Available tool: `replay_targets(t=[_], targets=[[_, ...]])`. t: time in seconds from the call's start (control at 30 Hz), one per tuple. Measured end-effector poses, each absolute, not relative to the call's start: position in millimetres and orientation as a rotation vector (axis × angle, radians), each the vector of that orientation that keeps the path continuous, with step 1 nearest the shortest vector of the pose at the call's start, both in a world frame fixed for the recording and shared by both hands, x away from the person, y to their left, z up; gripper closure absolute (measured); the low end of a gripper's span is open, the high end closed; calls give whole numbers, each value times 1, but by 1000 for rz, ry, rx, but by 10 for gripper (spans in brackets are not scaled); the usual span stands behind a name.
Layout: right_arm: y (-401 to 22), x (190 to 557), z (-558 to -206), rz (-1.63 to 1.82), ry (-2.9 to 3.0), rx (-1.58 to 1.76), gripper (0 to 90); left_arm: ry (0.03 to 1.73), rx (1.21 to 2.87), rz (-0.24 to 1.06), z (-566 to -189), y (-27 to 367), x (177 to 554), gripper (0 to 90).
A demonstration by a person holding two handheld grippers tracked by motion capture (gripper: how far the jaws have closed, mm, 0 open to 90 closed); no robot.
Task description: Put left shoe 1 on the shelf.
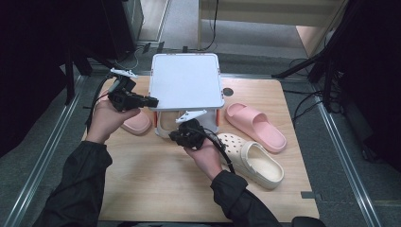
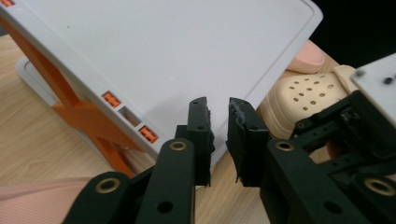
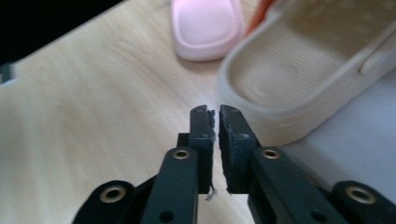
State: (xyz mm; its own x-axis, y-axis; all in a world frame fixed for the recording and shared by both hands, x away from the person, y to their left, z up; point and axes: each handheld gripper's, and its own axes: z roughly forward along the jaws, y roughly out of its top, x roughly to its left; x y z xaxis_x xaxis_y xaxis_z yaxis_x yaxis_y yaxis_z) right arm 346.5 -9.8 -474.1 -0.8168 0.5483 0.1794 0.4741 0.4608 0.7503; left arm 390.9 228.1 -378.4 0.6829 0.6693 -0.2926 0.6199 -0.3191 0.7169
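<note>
High view puts your left gripper [image 1: 153,101] at the white rack [image 1: 187,80], mid-frame. Both grippers' fingers stand slightly apart, gripping nothing; your right gripper [image 1: 176,136] sits near the cream clog [image 3: 299,70].

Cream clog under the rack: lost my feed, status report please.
Left claw and right claw slightly open, empty. Cream perforated foam clog on white plastic rack's lower shelf, ungripped. Pink slide beside it.

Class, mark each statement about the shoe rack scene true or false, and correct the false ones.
1. A cream clog lies on the table. True.
2. Both pink slippers lie right of the white rack. False: one pink slipper lies right of it, the other left.
3. A cream clog sits on the rack's lower shelf. True.
4. The left tongs hold a slipper. False: nothing is between them.
</note>
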Motion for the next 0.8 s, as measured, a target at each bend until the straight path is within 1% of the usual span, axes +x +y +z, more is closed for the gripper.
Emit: replay_targets(t=[0.13, 0.23, 0.33, 0.47, 0.6, 0.7, 0.8], targets=[[-24, 327, -461, 1344, 2625, 861, 781, 948, 2004, 70, -368, 222, 379, 705], [-37, 314, -455, 1387, 2620, 844, 773, 937, 1989, 52, -364, 217, 370, 647], [-54, 305, -454, 1418, 2614, 837, 766, 938, 1998, 53, -365, 214, 361, 610], [-68, 302, -454, 1427, 2622, 844, 744, 943, 2007, 60, -372, 213, 351, 565], [-83, 301, -452, 1445, 2617, 835, 712, 962, 2007, 49, -381, 212, 342, 475], [-92, 302, -452, 1451, 2611, 821, 692, 961, 2017, 59, -388, 210, 337, 434], [-98, 303, -453, 1448, 2617, 824, 672, 952, 2036, 80, -395, 207, 333, 411]])
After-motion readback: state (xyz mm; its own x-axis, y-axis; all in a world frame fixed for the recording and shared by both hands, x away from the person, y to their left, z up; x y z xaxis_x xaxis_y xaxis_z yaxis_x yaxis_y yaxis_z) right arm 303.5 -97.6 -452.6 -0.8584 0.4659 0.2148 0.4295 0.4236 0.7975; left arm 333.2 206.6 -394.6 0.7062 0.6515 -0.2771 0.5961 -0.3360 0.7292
